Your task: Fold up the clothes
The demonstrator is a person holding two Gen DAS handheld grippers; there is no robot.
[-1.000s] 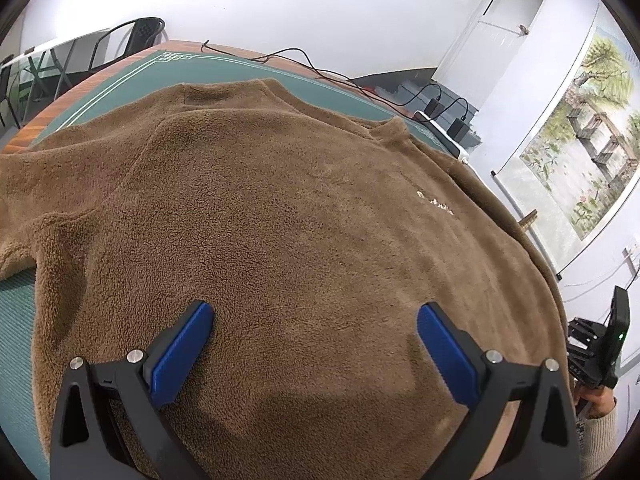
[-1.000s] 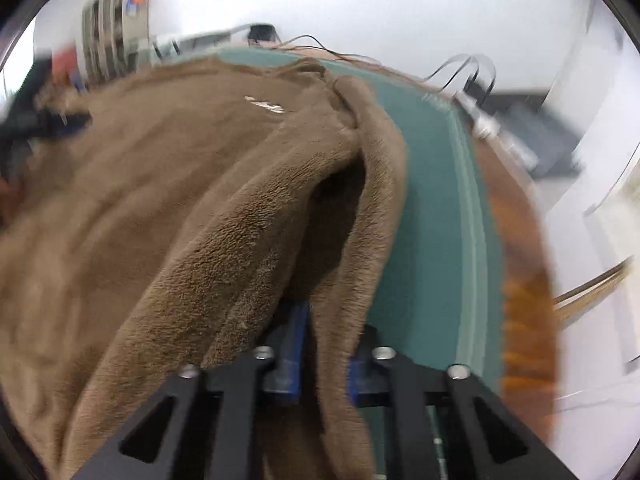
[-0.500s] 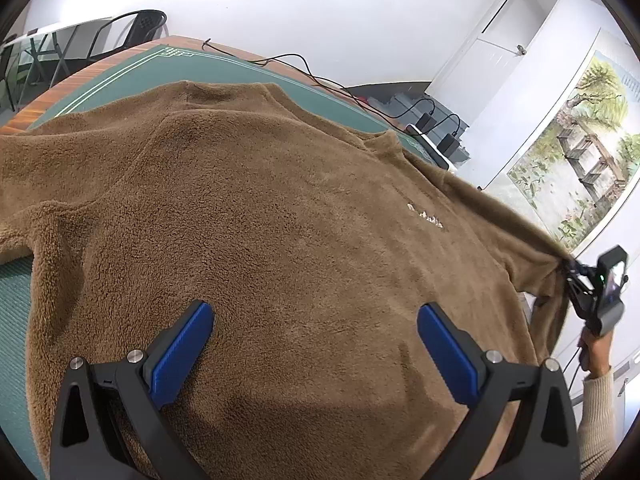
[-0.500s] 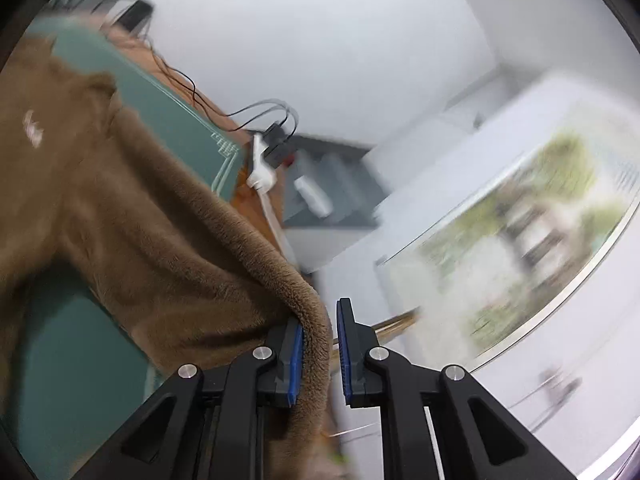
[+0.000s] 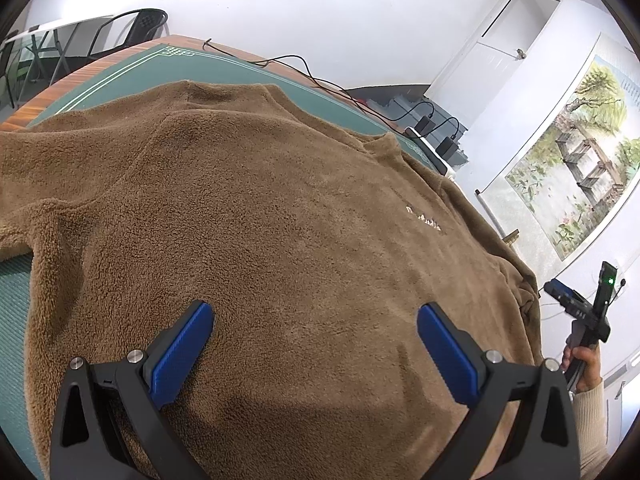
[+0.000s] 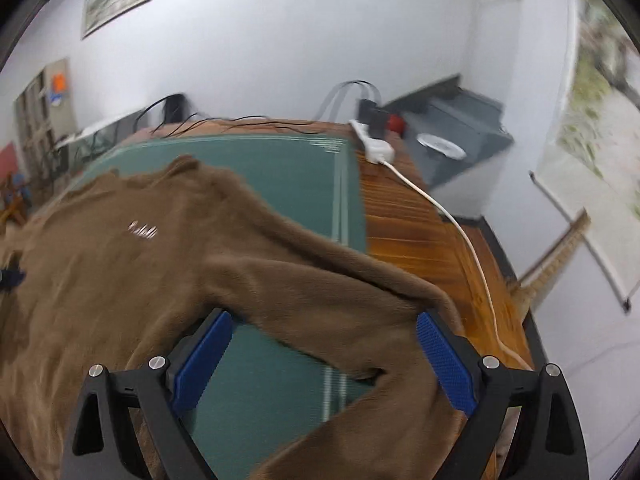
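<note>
The brown fleece sweater (image 5: 280,220) lies spread flat, front up, on the green table mat (image 6: 288,168), collar toward the far edge and hem toward the person. The left gripper (image 5: 314,344) hovers over its lower body, jaws spread wide, holding nothing. One sleeve (image 6: 340,300) runs out sideways to the wooden table edge (image 6: 420,240), bent back at the cuff; the right gripper (image 6: 322,356) stands released above it.
</note>
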